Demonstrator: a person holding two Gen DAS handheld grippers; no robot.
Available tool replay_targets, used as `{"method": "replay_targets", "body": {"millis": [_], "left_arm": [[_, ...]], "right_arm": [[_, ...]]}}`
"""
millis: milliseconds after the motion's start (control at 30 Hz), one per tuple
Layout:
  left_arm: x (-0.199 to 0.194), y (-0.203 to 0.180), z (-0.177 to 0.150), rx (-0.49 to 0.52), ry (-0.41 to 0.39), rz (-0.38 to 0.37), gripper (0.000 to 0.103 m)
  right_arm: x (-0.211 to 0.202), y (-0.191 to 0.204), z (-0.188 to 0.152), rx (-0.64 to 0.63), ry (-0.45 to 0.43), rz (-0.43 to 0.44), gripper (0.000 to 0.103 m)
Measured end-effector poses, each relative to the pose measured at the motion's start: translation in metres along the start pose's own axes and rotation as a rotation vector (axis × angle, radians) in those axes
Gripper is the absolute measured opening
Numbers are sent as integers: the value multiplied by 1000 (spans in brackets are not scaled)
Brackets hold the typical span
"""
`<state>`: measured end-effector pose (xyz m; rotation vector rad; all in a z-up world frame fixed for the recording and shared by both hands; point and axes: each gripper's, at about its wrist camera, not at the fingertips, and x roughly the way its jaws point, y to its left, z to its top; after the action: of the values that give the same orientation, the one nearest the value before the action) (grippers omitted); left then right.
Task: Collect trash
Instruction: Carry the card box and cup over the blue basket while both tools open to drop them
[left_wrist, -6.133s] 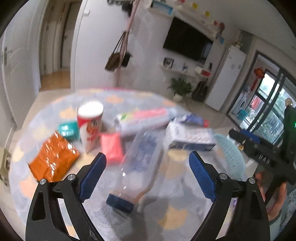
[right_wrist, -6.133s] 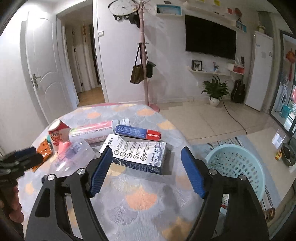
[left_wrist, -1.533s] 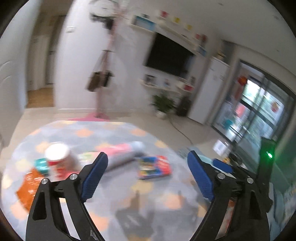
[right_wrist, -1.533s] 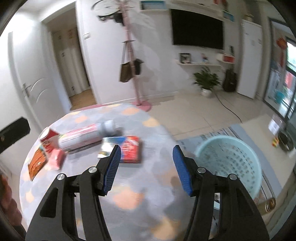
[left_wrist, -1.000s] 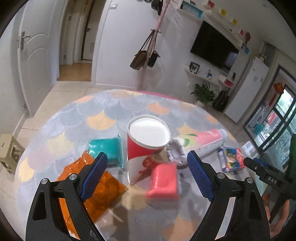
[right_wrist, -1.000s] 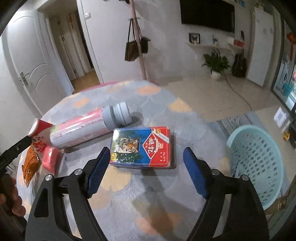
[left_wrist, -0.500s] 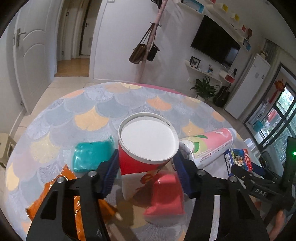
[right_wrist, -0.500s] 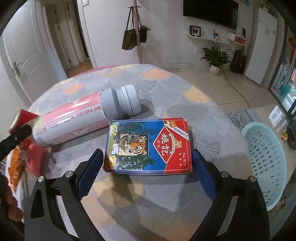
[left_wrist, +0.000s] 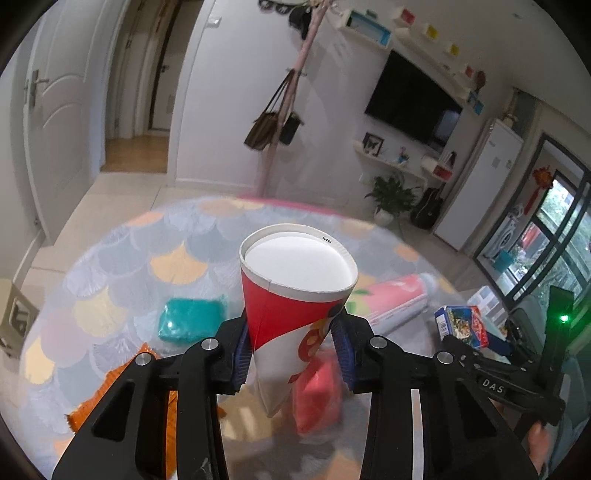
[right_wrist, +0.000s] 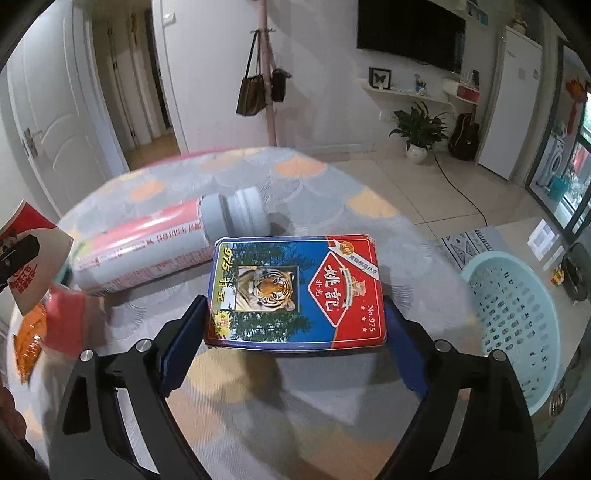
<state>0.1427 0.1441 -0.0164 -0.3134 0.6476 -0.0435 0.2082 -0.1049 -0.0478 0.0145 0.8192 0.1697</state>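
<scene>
In the left wrist view, the left gripper (left_wrist: 291, 354) pinches the red-and-white paper cup (left_wrist: 295, 295) between its blue pads, the cup upside down with its white base on top. Past the cup on the patterned table (left_wrist: 122, 258) lie a teal packet (left_wrist: 190, 319) to its left, an orange wrapper (left_wrist: 110, 391) nearer the camera on that side, a red packet (left_wrist: 317, 395) just beside it on the right, and a pink tube (left_wrist: 391, 302) farther right. In the right wrist view, the right gripper (right_wrist: 295, 332) clamps the blue-and-red tiger card box (right_wrist: 295, 291) by its sides; whether the box is off the table is hard to tell. The pink tube (right_wrist: 147, 251) lies just behind the box, and a light blue basket (right_wrist: 513, 332) stands on the floor to its right.
</scene>
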Motion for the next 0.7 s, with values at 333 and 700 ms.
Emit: {"method": "replay_targets", "body": {"millis": [333,700], "left_arm": [[-34,-85,19,158,-66,-107,36],[-1,-205,2,313,-7,-279,36]], "right_arm": [[-67,-61,9,90,-148,-74,85],[-91,-166,-7,267,-169,-163,86]]}}
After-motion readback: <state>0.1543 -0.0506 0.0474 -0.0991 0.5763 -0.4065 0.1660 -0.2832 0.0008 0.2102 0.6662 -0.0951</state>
